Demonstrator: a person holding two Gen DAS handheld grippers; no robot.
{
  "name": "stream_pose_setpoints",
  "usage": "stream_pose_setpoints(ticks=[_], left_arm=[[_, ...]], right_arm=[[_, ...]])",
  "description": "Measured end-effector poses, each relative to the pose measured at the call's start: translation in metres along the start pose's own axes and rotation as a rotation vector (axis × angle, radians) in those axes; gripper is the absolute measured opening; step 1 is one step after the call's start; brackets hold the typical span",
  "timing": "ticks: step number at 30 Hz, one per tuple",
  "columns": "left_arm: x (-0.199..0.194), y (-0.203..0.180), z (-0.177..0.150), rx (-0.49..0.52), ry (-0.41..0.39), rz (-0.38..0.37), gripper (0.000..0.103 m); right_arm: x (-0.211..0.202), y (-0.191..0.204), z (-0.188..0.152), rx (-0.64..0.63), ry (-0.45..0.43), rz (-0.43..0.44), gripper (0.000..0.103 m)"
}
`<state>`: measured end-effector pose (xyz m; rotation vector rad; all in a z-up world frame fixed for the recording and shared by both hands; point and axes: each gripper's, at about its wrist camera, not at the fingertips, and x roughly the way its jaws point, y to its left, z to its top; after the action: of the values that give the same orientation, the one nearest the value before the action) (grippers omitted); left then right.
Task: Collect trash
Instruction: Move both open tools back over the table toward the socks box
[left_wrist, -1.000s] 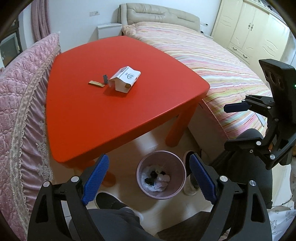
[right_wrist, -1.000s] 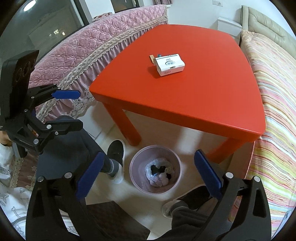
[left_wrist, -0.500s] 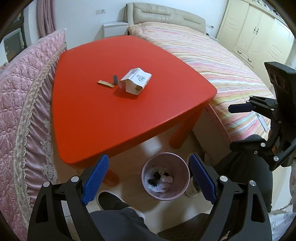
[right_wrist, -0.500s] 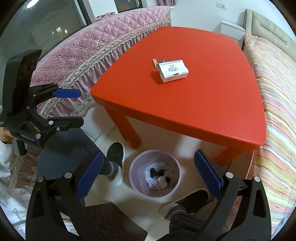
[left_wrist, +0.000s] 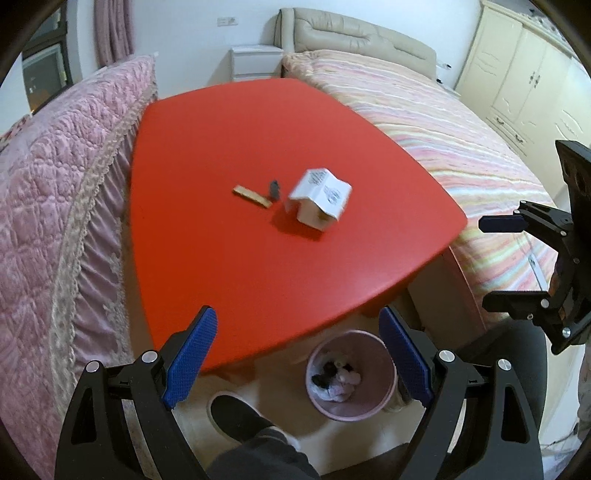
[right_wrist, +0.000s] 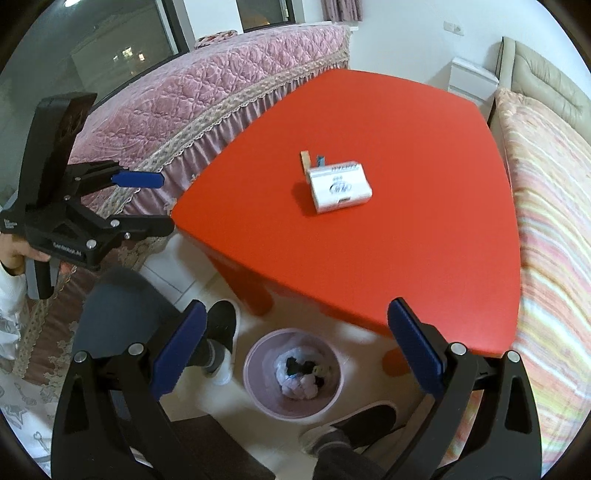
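Observation:
A white cardboard box lies on the red table, with a tan strip and a small dark piece beside it. A pink bin holding trash stands on the floor at the table's near corner. My left gripper is open and empty above the table's near edge. My right gripper is open and empty above the bin. Each gripper also shows in the other's view, the right one and the left one.
A pink quilted sofa runs along the table's left side and a striped bed along its right. The person's dark shoes rest on the floor by the bin. Cream wardrobes stand behind the bed.
Both grippers have moved forward toward the table, so the table and box appear closer and the bin sits lower in both views. Both stay open.

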<state>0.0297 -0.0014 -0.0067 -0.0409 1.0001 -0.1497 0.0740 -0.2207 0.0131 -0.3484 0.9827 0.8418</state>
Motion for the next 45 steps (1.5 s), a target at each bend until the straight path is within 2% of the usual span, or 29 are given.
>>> stream_pose_setpoints(ticks=[4, 13, 19, 29, 35, 41, 45], left_arm=[[0.008, 0.012, 0.022, -0.013, 0.007, 0.008, 0.086], [0.05, 0.041, 0.066, -0.083, 0.08, 0.043, 0.086], [0.077, 0.054, 0.087, -0.108, 0.122, 0.023, 0.086], [0.132, 0.09, 0.112, -0.355, 0.267, 0.036, 0.086], [0.156, 0.102, 0.117, -0.504, 0.305, 0.04, 0.086], [0.169, 0.103, 0.121, -0.598, 0.319, 0.058, 0.085], [0.175, 0.099, 0.128, -0.624, 0.329, 0.099, 0.076]], right_arm=[[0.01, -0.01, 0.022, -0.024, 0.011, -0.018, 0.097], [0.043, -0.027, 0.061, -0.065, 0.05, -0.034, 0.097], [0.071, -0.038, 0.078, -0.077, 0.093, -0.028, 0.097], [0.102, -0.048, 0.088, -0.082, 0.131, -0.02, 0.097], [0.112, -0.051, 0.091, -0.076, 0.131, -0.004, 0.097], [0.122, -0.054, 0.091, -0.078, 0.131, 0.008, 0.097], [0.125, -0.057, 0.09, -0.072, 0.121, 0.012, 0.097]])
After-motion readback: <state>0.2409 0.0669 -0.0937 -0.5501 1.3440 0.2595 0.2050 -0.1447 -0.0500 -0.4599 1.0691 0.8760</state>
